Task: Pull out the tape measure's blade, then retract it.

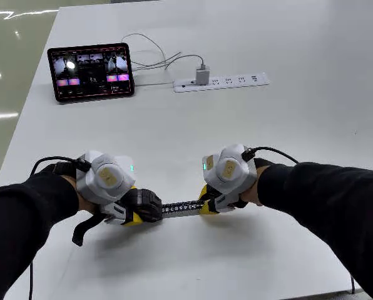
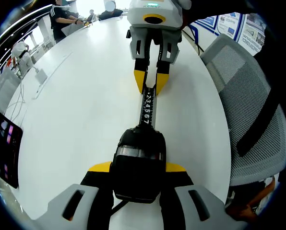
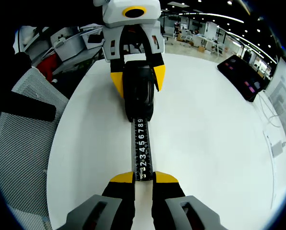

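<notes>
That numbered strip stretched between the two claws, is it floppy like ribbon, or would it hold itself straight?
Probably stiff at this length: the blade runs straight from the case to the right claw with no visible sag. It looks thin, so pulled much longer it would likely bend. Released, it may well spring back into the case.

Office, by its white table [image 1: 249, 37] and mesh chair [image 2: 239, 72] (open-plan).
</notes>
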Demonstrator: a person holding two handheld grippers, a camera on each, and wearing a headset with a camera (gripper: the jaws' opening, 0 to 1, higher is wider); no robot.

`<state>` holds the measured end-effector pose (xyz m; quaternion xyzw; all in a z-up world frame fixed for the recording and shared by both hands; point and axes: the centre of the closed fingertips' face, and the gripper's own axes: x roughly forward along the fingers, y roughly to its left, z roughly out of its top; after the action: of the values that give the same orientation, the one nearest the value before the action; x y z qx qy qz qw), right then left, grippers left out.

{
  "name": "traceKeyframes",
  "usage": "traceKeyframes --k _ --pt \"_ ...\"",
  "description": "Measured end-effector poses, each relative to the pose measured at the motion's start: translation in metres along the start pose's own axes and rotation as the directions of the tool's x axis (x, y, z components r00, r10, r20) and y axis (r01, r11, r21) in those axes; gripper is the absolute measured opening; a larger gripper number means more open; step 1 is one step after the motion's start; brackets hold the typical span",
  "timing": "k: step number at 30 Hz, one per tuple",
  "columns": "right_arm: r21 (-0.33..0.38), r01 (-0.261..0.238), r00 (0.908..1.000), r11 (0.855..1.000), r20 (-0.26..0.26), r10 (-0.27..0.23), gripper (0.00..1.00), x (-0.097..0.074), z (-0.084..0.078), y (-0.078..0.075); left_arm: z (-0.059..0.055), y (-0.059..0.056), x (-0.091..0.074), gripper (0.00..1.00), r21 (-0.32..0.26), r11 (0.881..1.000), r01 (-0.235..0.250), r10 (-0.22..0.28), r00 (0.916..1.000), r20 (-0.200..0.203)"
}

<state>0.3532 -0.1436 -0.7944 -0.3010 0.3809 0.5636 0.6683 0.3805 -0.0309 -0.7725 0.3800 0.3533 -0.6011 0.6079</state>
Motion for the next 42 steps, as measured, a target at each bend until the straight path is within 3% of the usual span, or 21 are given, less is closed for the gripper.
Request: traceKeyframes --k 42 --pt "-0.002 0.005 0.9997 1.000 -0.025 -0.005 0.08 -0.017 -0.027 -0.003 0.000 0.000 0.000 0.31 -0.003 1.000 -0.002 0.002 1.0000 -0.002"
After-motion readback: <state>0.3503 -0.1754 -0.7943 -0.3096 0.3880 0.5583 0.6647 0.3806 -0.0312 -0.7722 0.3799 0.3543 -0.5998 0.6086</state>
